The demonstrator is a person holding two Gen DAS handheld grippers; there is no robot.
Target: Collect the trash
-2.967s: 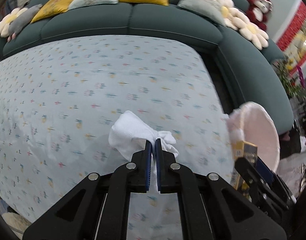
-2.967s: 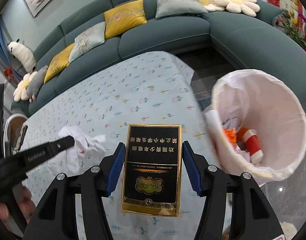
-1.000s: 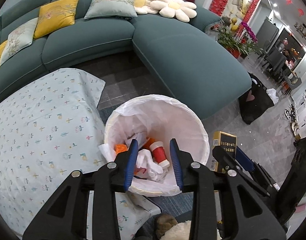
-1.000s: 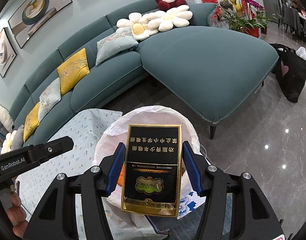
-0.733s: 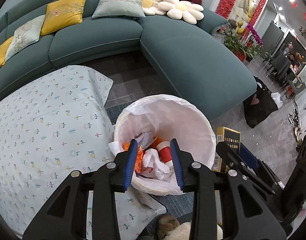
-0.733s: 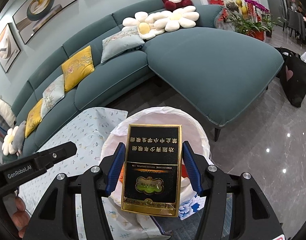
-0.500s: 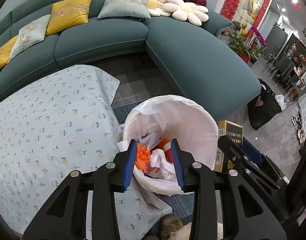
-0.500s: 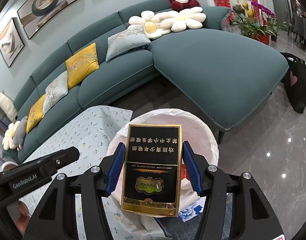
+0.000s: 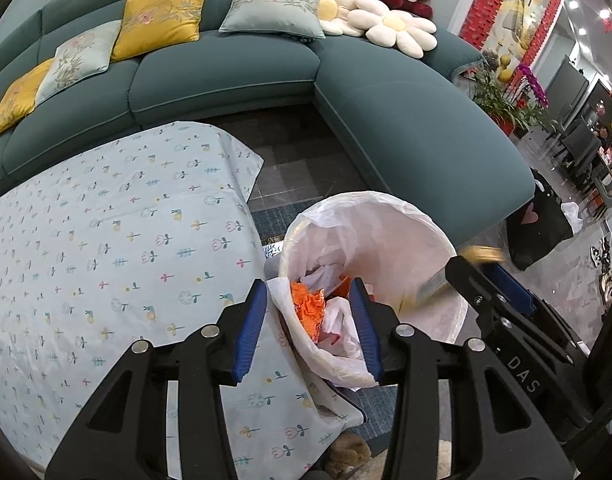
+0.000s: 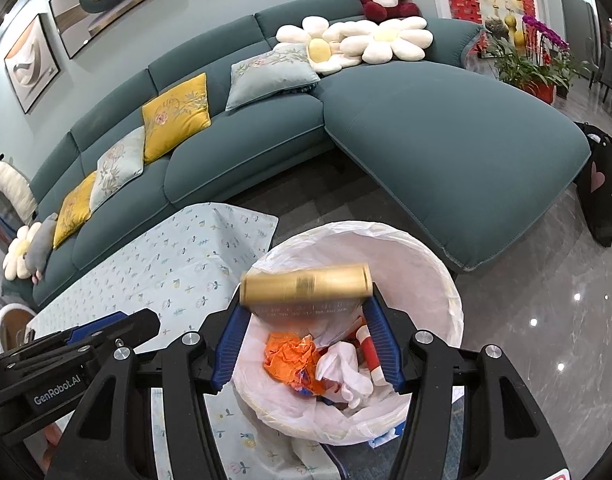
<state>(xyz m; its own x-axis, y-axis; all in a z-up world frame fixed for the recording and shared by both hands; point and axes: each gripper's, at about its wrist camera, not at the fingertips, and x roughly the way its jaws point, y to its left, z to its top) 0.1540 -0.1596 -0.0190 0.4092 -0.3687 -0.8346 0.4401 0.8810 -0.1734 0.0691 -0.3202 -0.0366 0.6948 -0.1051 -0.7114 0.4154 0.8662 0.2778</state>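
Observation:
A bin with a white liner [image 9: 386,216] stands on the floor beside the table; in it lie an orange wrapper [image 10: 290,356], a white tissue [image 10: 346,372] and a red and white cup [image 10: 370,348]. My right gripper [image 10: 306,304] hangs over the bin. A black and gold cigarette box [image 10: 306,282] is tipped forward and blurred between its fingertips, with the pads behind it bare. My left gripper [image 9: 308,284] hovers at the bin's near left rim, over the table corner. Its jaws are opening and hold nothing. The right gripper [image 9: 486,284] and the blurred box [image 9: 482,252] also show from the left.
The table wears a pale flowered cloth [image 9: 106,240] on the left. A teal corner sofa [image 9: 226,72] with cushions curves behind the table and bin. A black bag [image 9: 538,224] sits on the glossy floor at right, with potted plants [image 9: 502,104] beyond.
The tissue that my left gripper held is in the bin, and its jaws have widened while drifting back toward the table. The box has swung from flat in the right jaws to its tips.

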